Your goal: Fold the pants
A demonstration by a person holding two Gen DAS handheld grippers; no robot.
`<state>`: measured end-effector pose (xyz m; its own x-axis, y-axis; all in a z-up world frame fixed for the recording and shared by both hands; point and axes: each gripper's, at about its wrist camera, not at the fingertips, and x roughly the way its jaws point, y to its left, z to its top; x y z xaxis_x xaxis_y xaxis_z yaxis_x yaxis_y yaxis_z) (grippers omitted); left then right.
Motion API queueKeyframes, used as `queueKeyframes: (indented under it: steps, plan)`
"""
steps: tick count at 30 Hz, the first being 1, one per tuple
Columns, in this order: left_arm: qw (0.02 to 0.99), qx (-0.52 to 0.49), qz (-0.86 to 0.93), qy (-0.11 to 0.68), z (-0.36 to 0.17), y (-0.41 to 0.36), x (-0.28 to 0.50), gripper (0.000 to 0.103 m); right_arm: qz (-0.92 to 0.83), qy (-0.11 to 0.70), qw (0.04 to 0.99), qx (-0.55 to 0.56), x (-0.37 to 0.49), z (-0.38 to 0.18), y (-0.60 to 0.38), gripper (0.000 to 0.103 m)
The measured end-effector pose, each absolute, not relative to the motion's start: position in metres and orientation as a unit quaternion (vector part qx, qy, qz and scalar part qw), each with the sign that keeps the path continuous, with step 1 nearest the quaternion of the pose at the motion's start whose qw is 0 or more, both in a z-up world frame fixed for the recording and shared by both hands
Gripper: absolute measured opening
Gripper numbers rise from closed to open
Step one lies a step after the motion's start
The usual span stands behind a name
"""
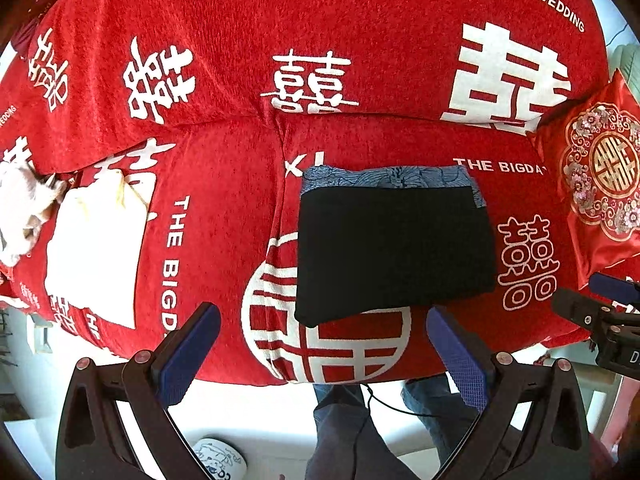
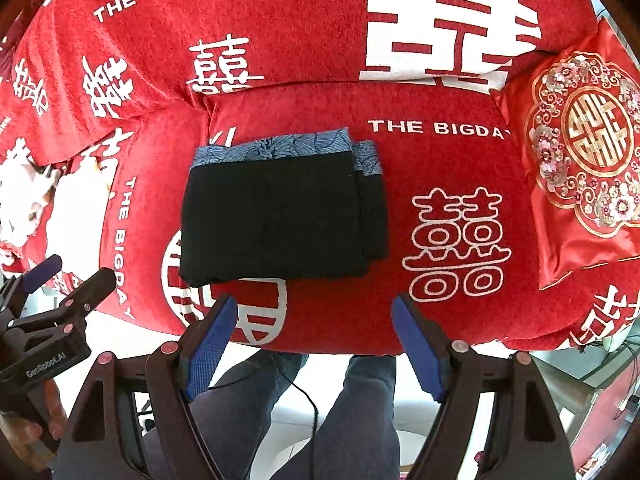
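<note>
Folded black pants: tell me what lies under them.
The folded black pants rest on the red sofa cover, overlapping a round white emblem. The emblem's covered part can't be seen.

White cloth [image 1: 94,256] overexposed and featureless, mug [image 1: 218,460] and embroidered cushion [image 2: 588,168] cut by frame edges

One folded pair of pants [image 1: 394,248], one embroidered cushion [image 1: 604,188], one white cloth [image 1: 94,256], two grippers [image 1: 322,344].

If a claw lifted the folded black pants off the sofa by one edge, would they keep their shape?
Probably not. The folded pants are soft stacked layers, visibly stepped at one side, so they would likely droop and unfold. They look light, and the plush red sofa cover should resist sliding.
</note>
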<state>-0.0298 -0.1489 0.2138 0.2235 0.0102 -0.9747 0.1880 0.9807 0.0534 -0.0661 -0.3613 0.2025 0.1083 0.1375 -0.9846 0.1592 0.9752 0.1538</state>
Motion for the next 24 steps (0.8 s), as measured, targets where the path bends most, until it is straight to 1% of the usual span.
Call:
queueKeyframes:
  steps: [10, 24]
  plan:
    - [0.777, 0.09, -0.061, 0.621, 0.22, -0.162, -0.04, 0.103, -0.004, 0.666, 0.738, 0.105, -0.071, 0.207, -0.366, 0.082]
    - [0.779, 0.091, -0.059, 0.618, 0.223, -0.16, -0.04, 0.103, -0.005, 0.665, 0.74, 0.096, -0.073, 0.21, -0.36, 0.082]
